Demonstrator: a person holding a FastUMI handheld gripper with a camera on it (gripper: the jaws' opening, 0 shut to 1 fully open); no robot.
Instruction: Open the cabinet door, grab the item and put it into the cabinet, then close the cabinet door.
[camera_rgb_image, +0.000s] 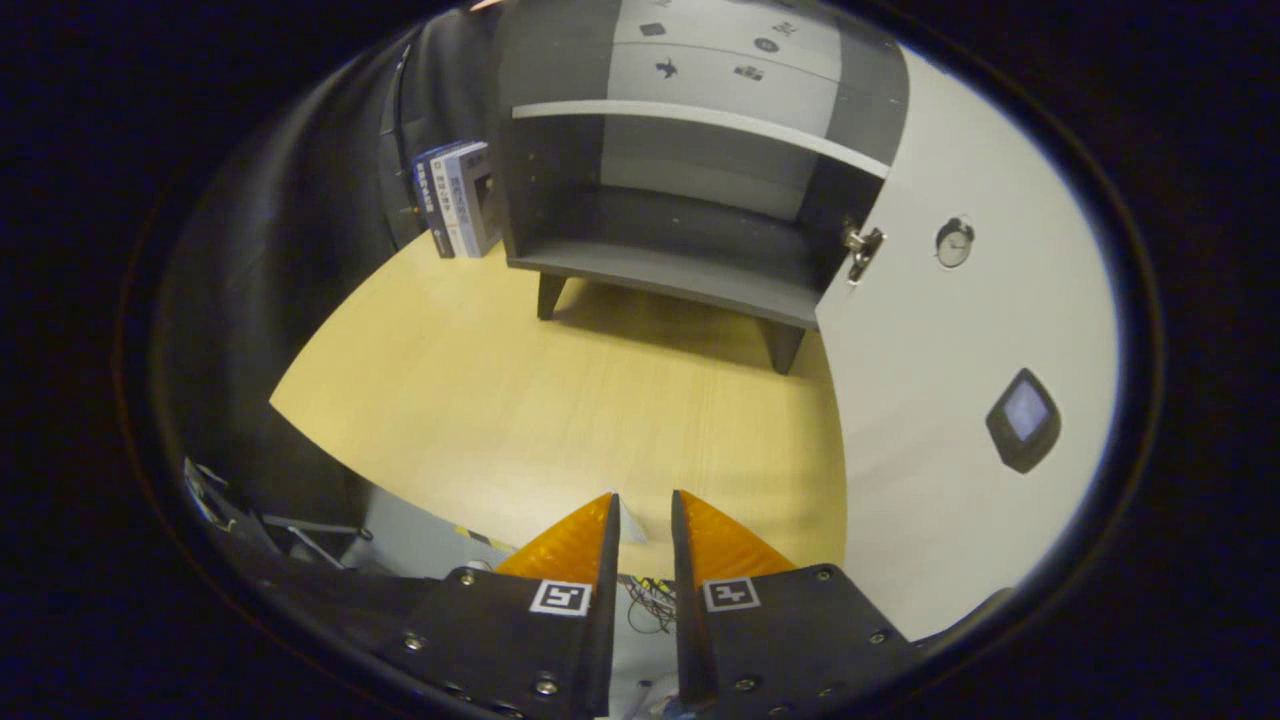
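A dark grey cabinet on short legs stands at the far side of the wooden table, well beyond my fingers. Its white door is swung wide open to the right, with a metal hinge at its inner edge. Inside, the bottom compartment is bare under a white shelf. A few books stand upright just left of the cabinet. My gripper hovers over the table's near edge, open by a narrow gap with nothing between the fingers.
The open door runs along the right side of the table, close to my right finger. Black cloth hangs left of the table and behind the books. Below the near table edge lie wires and metal parts.
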